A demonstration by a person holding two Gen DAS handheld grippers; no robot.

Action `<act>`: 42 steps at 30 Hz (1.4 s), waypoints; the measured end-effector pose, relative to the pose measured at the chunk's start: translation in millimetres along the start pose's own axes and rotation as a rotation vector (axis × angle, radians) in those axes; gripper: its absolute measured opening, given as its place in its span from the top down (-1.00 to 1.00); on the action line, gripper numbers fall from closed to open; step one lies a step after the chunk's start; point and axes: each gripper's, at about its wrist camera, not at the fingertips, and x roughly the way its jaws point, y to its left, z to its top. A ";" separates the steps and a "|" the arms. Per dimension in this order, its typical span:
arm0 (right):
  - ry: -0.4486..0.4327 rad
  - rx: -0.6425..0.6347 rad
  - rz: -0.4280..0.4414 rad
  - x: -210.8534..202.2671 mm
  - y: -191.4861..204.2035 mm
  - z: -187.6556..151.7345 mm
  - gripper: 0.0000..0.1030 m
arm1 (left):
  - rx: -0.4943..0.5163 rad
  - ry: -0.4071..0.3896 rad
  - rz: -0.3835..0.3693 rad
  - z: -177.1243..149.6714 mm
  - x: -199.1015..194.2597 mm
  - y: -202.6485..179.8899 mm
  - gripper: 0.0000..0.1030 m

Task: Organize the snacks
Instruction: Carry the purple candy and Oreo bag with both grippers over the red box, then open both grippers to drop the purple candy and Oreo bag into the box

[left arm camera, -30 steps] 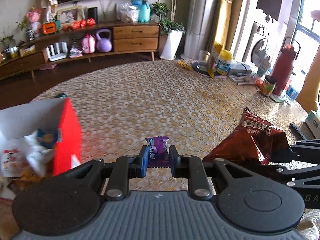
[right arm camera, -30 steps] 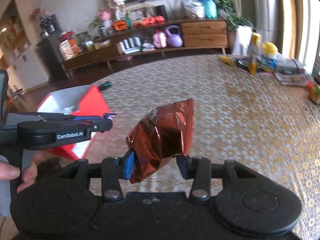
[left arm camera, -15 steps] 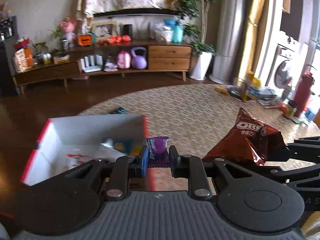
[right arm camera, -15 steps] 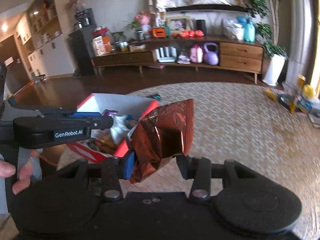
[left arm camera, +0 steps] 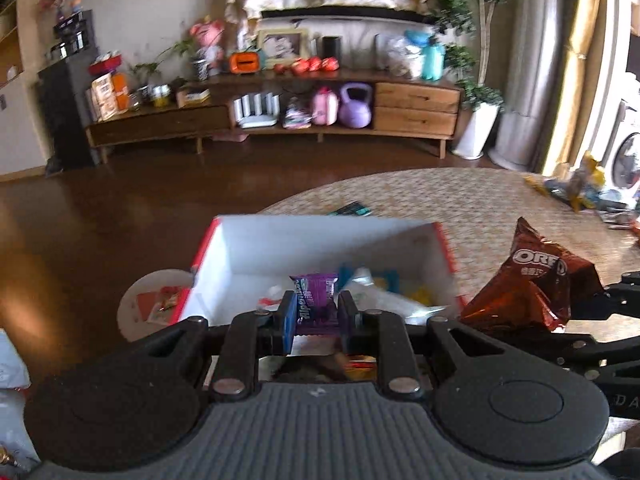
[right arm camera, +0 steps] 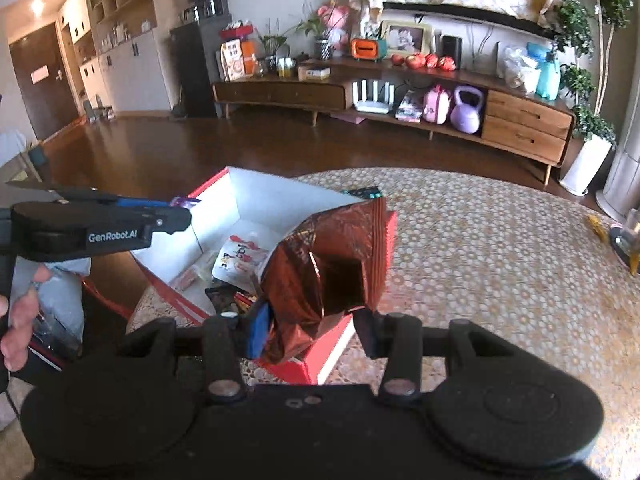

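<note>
Candy (left arm camera: 314,304), a small purple packet, is sitting clenched between the left gripper's (left arm camera: 315,318) fingers, hanging over the open red box (left arm camera: 442,240) that is standing on the worktop (right arm camera: 500,248). The right gripper (right arm camera: 310,326) is grasping a brown Oreo bag (right arm camera: 320,276) by its lower end, and that bag is hovering over the box's near right corner rather than its middle.

The step in hand looks like dropping both snacks into the box, which is already holding several wrappers. Doing it well probably means carrying the bag further in over the white interior before releasing, since from here it could catch the red wall and tip out onto the worktop. The candy is already placed well; lowering it a little and parting the fingers should be enough. Keeping the two grippers apart is also worth minding, as they are working close together.
</note>
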 end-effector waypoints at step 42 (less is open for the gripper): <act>0.122 -0.037 0.026 89.1 38.1 4.5 -0.57 | -0.008 0.155 0.033 -37.6 92.3 34.3 -0.44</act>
